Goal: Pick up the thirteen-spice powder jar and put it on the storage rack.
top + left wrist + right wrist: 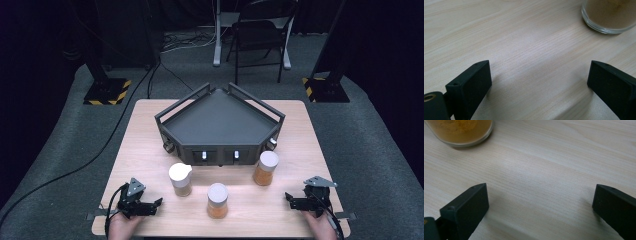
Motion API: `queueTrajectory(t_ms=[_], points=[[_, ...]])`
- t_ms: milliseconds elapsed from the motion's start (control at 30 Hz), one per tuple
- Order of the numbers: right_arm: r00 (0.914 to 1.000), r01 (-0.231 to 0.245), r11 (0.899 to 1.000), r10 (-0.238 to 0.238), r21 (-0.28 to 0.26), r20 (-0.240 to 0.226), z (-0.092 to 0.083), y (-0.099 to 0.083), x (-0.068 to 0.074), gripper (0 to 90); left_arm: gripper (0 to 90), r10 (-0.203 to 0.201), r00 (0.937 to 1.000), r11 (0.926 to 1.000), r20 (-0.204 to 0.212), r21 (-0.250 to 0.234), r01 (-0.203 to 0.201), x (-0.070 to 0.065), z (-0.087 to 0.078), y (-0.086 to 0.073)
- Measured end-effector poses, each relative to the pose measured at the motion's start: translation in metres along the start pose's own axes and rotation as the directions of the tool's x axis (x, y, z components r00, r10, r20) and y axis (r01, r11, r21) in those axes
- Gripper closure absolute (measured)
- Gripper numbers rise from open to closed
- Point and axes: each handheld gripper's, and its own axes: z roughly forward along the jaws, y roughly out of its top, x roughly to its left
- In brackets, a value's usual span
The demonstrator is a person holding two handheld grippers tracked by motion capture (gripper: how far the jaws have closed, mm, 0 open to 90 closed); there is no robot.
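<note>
Left gripper (155, 204): jaws wide apart, nothing between them, low over the pale wooden table (145, 125), near-left of the middle jar.
Right gripper (290, 199): jaws wide, empty, near-right of the middle jar.
Middle jar (217, 200): clear glass with white lid and orange powder, upright, nearest the table's front edge.
Left jar (180, 179): same kind, just behind-left of the middle jar.
Right jar (265, 168): same kind, behind-right of the middle jar.
Black angular metal tray-rack (220, 120): behind the middle jar, farthest back.
</note>
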Motion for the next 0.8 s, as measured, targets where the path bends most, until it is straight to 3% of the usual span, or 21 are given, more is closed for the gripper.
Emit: queueTrajectory(t_ms=[800], points=[[0.9999,-0.009,1.0,0.009,-0.001,0.01,0.0002,-0.0001,0.0012,0.0,4.7,-0.001,1.0,1.0,-0.001,0.001,0.001,0.0,0.0001,0.0003]])
